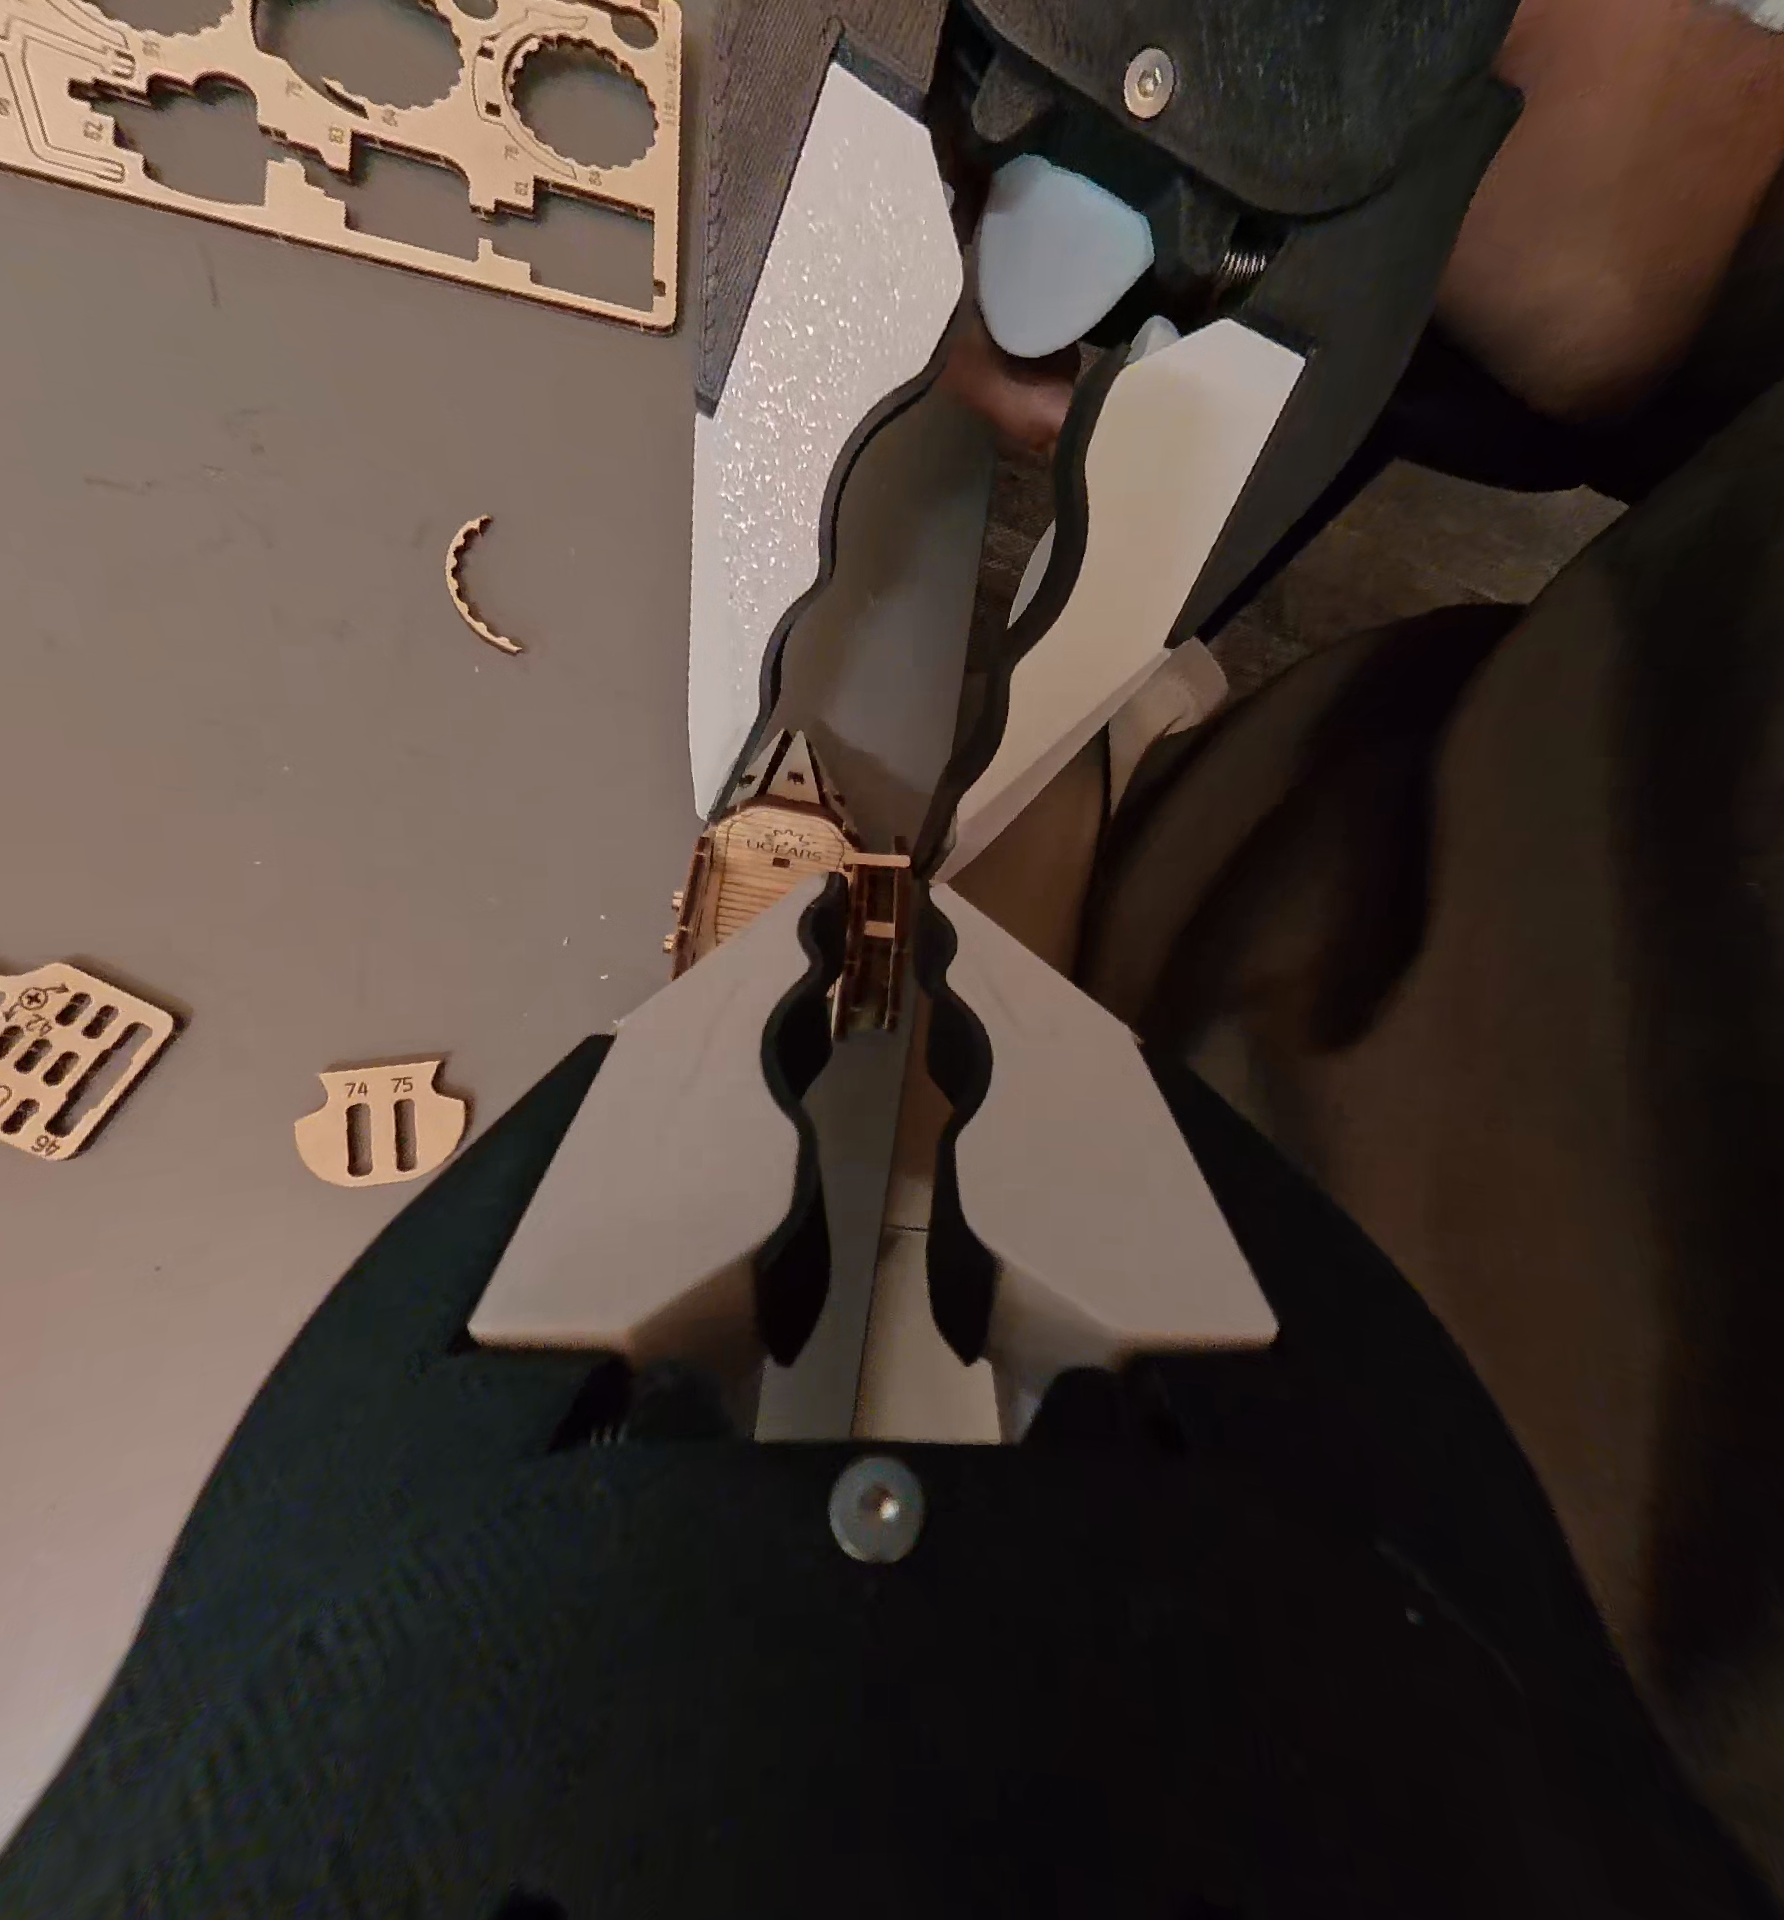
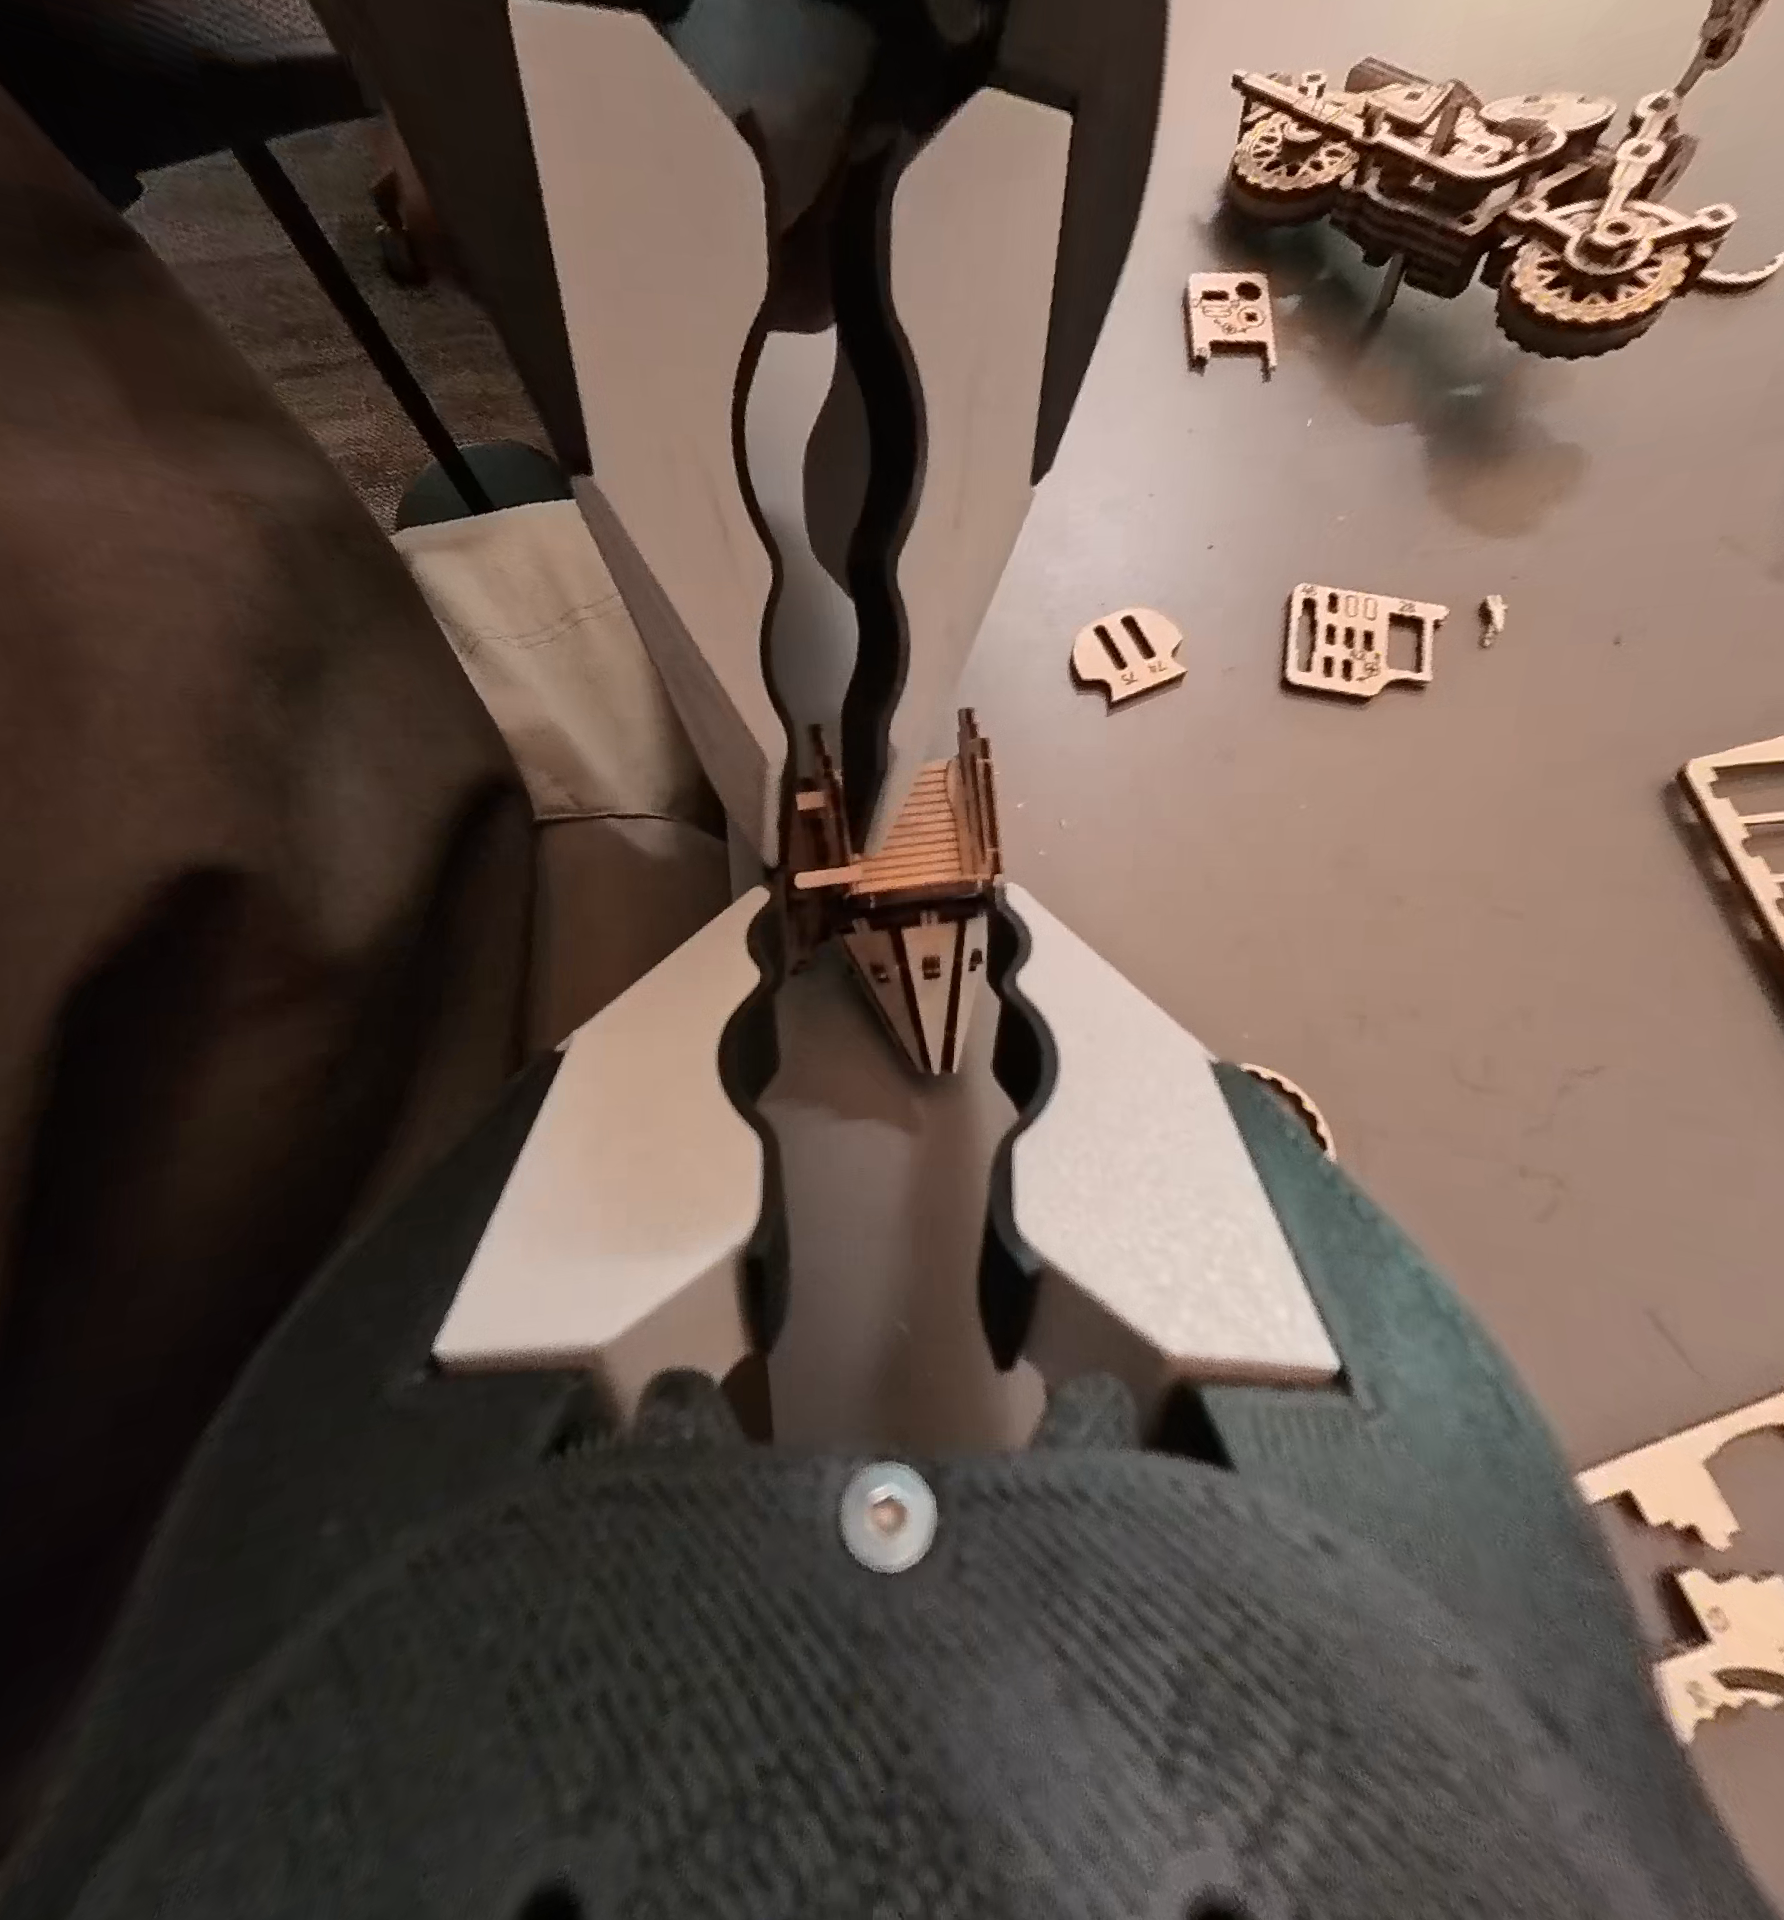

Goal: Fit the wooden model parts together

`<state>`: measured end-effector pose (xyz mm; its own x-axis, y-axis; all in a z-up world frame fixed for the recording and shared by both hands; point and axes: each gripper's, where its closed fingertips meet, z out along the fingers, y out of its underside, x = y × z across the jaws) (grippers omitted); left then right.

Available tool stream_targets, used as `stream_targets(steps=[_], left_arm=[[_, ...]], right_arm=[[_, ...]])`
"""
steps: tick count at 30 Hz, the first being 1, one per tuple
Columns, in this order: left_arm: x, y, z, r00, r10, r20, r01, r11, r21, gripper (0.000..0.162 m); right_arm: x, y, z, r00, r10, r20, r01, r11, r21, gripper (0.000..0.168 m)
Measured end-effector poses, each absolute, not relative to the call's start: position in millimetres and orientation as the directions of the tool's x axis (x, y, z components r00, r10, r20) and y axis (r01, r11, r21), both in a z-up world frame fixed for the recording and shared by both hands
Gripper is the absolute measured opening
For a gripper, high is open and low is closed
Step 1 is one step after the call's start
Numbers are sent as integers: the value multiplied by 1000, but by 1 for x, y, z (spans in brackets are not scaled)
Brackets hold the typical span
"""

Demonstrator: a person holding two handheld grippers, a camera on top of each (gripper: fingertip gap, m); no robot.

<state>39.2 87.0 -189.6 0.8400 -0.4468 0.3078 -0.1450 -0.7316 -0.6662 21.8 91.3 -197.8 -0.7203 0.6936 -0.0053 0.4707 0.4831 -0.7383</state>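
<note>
Wooden model part [image 1: 872, 961] gripped by both claws; loose cutouts [image 1: 381, 1132] beside on table [image 1: 244, 727]

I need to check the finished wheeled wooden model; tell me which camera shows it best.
The right wrist view. The wheeled wooden model stands whole at the upper right of the table, its spoked wheels visible though slightly soft. The left wrist view does not show it; only loose flat wooden parts and a punched sheet appear there.

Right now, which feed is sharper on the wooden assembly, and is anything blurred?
Left wrist view: wooden assembly crisp, the right side dark. Right wrist view: softer overall, finished wooden vehicle at the fisheye edge blurred, the assembly readable.
</note>
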Motion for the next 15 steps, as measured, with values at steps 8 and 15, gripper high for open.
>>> stream_targets(steps=[8, 15], left_arm=[[40, 88, -190, 859, -433, 275, -149, -724, -673, 9], [37, 85, -198, 874, -405, 269, -111, -705, -700, 35]], right_arm=[[22, 92, -198, -718, 696, -12, 475, 478, -739, 37], [21, 95, -198, -707, 706, -43, 477, 431, -766, 37]])
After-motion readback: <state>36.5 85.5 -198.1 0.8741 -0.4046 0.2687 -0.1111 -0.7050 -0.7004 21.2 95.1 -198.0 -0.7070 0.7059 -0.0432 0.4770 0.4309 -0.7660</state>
